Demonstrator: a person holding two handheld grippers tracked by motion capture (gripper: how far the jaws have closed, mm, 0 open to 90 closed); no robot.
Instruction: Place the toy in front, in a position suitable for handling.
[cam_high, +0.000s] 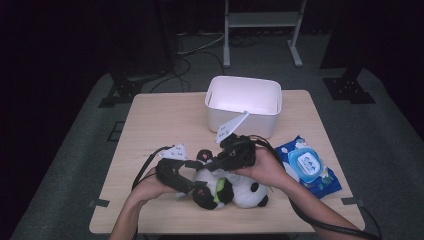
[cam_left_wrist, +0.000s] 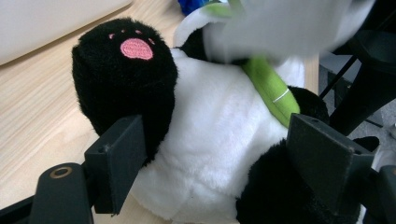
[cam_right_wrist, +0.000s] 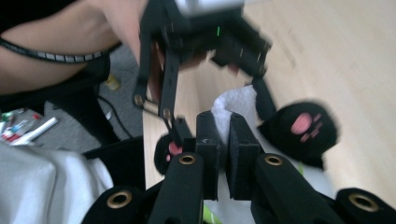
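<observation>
Panda plush (cam_high: 235, 190), lower centre: soft, light, squashy. Your left gripper (cam_left_wrist: 215, 154) fingers clamp its belly; right gripper (cam_right_wrist: 223, 140) fingers pinch a white wipe (cam_right_wrist: 233, 105).

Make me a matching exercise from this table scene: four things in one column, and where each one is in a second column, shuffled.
Things:
1. white bin
2. blue wipes pack
3. panda plush
4. white tissue

Places:
a. pinched in the shut jaws of the right gripper
b. lying on the near right part of the table
c. standing at the table's far edge, near the middle
d. lying between the jaws of the left gripper, which clasp its body

Pairs: 1-c, 2-b, 3-d, 4-a
</observation>
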